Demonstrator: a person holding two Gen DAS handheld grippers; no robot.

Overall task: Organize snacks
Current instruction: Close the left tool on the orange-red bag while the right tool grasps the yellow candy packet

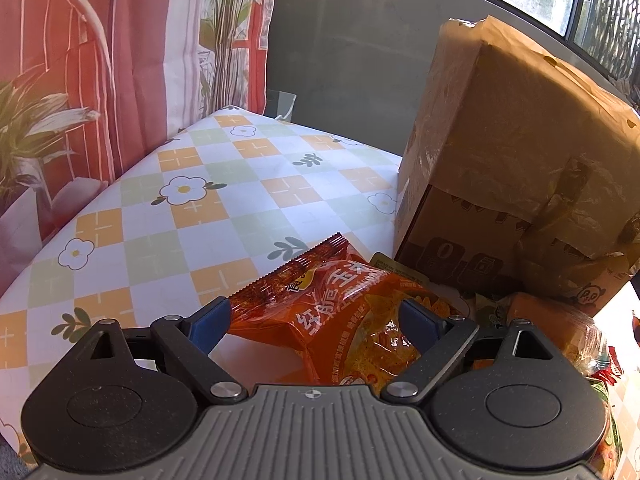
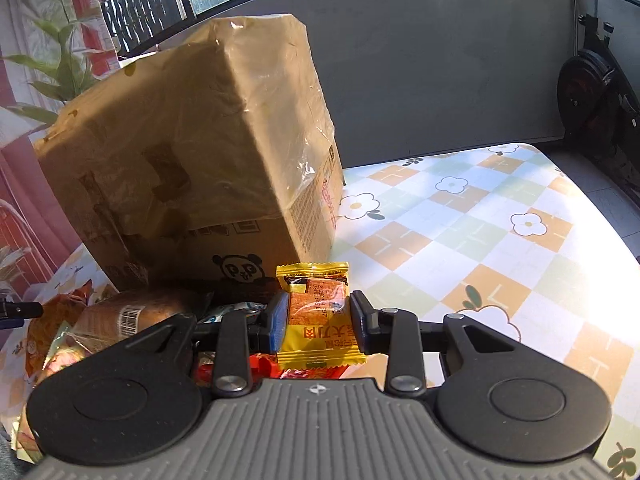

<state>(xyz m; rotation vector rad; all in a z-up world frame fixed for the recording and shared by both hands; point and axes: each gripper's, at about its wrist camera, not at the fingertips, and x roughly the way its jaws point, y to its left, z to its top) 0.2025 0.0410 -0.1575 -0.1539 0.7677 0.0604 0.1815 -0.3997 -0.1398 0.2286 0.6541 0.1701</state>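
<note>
Snack pile (image 2: pixel 100 320) at 9 o'clock half hidden by right gripper (image 2: pixel 319 320), clamped on yellow packet (image 2: pixel 318 316). Left gripper (image 1: pixel 316 320) tilted down, jaws wide around orange bag (image 1: pixel 344 312); contact unclear.

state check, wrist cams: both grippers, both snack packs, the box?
left gripper: wide open around the orange chip bag, pads not pressing.
right gripper: shut on the yellow snack packet, lifted.
yellow snack packet: sealed, held upright.
orange chip bag: sealed, lying on the table.
cardboard box: taped shut, standing on the table.
</note>
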